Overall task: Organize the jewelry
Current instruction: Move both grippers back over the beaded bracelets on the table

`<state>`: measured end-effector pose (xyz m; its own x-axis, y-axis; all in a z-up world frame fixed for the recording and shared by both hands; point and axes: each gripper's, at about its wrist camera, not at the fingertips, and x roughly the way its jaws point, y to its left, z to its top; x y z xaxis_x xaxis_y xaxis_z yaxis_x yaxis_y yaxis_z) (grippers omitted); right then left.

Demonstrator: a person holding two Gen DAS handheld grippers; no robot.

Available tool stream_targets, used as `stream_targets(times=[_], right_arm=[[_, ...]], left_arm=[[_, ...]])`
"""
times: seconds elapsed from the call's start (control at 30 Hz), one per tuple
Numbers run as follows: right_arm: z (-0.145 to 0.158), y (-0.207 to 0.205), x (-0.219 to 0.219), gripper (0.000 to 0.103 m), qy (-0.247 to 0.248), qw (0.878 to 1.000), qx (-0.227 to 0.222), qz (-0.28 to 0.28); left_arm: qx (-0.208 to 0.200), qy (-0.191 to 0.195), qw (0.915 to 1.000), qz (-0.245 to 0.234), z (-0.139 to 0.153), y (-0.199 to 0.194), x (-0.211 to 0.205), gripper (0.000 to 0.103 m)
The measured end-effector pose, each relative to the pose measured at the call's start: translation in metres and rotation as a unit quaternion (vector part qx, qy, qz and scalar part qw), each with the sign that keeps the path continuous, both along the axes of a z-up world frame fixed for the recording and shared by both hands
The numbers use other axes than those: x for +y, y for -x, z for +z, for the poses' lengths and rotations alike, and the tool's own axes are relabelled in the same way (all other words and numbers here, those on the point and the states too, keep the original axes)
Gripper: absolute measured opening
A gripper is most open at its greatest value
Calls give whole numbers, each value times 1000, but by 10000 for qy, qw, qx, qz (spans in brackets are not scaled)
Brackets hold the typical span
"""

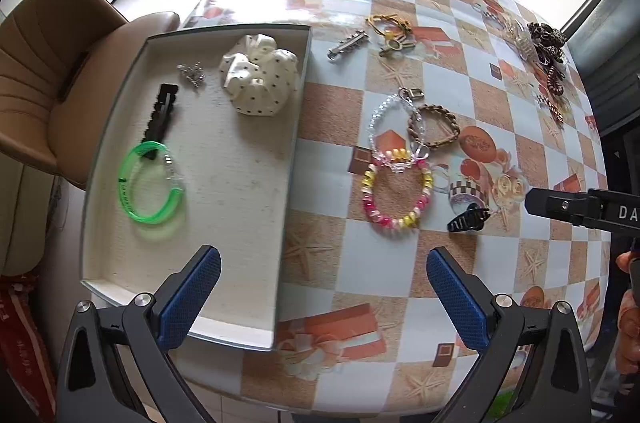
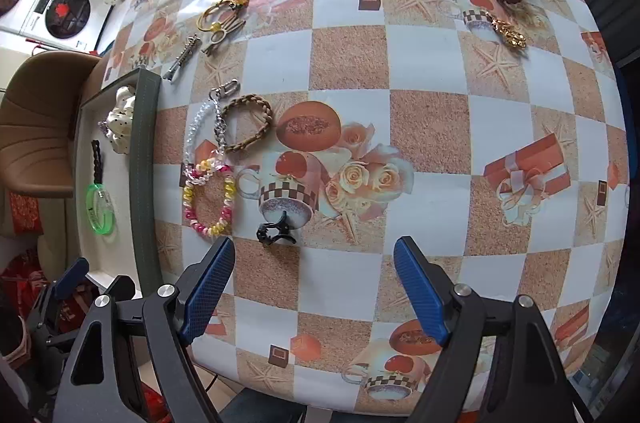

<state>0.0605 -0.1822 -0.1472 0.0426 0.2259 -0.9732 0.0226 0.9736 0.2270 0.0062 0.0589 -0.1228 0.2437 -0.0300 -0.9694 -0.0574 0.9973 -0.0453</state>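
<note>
- Checkered vinyl tablecloth (image 2: pixel 428 71) with starfish and gift prints covers the table, jewelry scattered across it.
- Right gripper (image 2: pixel 314 287) hovers spread and empty, lined up towards the small black claw clip (image 2: pixel 273 231) just ahead, probably its next pick.
- Left gripper (image 1: pixel 324 299) is also spread, empty, straddling the near edge of the shallow white cardboard tray (image 1: pixel 224 191).
- Inside the tray lie a green translucent bangle (image 1: pixel 150 183) and a white dotted scrunchie (image 1: pixel 260 75), apparently already sorted.
- Beside the tray, the pink-and-yellow beaded bracelet (image 1: pixel 396 195) waits on the cloth.

1. Bare tablecloth (image 2: pixel 432 71) spreads wide at the table's middle.
2. The tray wall (image 2: pixel 142 159) blocks the left side.
3. A black claw clip (image 2: pixel 274 229), pink-yellow bracelet (image 2: pixel 208 203) and braided bracelet (image 2: pixel 248 127) crowd beside it.
</note>
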Motion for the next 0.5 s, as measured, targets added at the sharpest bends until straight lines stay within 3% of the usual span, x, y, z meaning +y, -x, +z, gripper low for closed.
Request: stream_targets(times=[0.5], right_arm=[[-18, -48, 8, 84, 19, 9991, -16, 423]], left_arm=[[189, 97, 9998, 24, -29, -19, -35, 103]])
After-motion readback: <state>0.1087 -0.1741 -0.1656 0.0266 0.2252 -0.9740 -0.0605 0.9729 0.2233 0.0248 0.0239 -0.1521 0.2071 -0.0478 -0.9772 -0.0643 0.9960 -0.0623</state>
